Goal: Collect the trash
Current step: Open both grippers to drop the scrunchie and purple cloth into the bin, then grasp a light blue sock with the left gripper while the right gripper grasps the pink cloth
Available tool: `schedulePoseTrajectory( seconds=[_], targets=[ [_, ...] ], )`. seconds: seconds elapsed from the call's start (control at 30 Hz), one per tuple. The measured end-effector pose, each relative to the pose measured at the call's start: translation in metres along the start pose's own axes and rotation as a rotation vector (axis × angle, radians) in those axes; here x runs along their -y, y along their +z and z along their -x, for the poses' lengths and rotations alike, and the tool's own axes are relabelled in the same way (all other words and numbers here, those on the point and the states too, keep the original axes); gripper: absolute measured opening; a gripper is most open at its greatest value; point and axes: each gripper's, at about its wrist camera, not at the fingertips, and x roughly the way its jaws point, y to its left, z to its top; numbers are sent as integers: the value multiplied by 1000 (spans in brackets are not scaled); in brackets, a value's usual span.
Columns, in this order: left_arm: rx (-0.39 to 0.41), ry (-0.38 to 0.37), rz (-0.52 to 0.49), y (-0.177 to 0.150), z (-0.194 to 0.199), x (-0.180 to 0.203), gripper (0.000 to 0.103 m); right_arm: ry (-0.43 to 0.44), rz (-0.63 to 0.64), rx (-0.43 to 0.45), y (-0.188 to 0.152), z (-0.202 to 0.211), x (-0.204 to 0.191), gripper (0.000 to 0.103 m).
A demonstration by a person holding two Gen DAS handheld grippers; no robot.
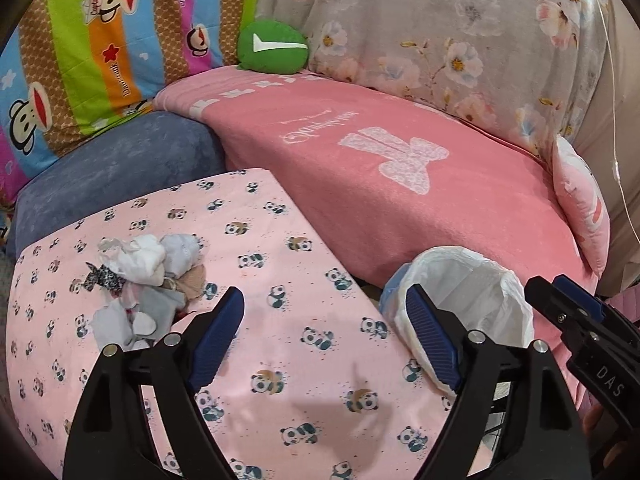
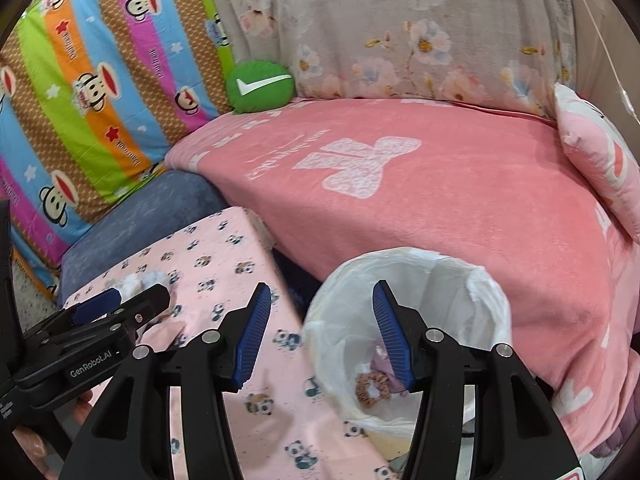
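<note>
A pile of crumpled white, grey and patterned trash (image 1: 142,284) lies on the pink panda-print surface (image 1: 304,368), left of centre. My left gripper (image 1: 324,336) is open and empty, above that surface, right of the pile. A bin with a white liner (image 1: 476,300) stands at the surface's right edge. In the right wrist view my right gripper (image 2: 320,332) is open and empty, just over the bin's (image 2: 452,280) rim. A brown scrunchie (image 2: 372,390) and a purple scrap lie inside. The pile (image 2: 148,280) shows partly behind the left gripper (image 2: 116,304).
A pink blanket (image 1: 400,184) covers the sofa seat behind the bin. A blue cushion (image 1: 120,168), a striped monkey-print pillow (image 1: 80,64), a green round cushion (image 1: 272,46) and a floral pillow (image 1: 460,40) line the back. A pink pillow (image 1: 584,208) lies at the right.
</note>
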Motion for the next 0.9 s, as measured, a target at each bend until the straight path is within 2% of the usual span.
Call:
schedulePoseTrajectory(
  seconds=[0.43,0.63,0.9],
  targets=[
    [-20,151,126,-26,9,-104,80,120,101,-96,-26,-30,-93,54],
    [-48,190,197,-41,5,-147,80,160,147,-138,-38,-50,-131,54],
    [-87,199,265,-56,-5,-193,79,204,208,-198,-57,-82,-180,54]
  ],
)
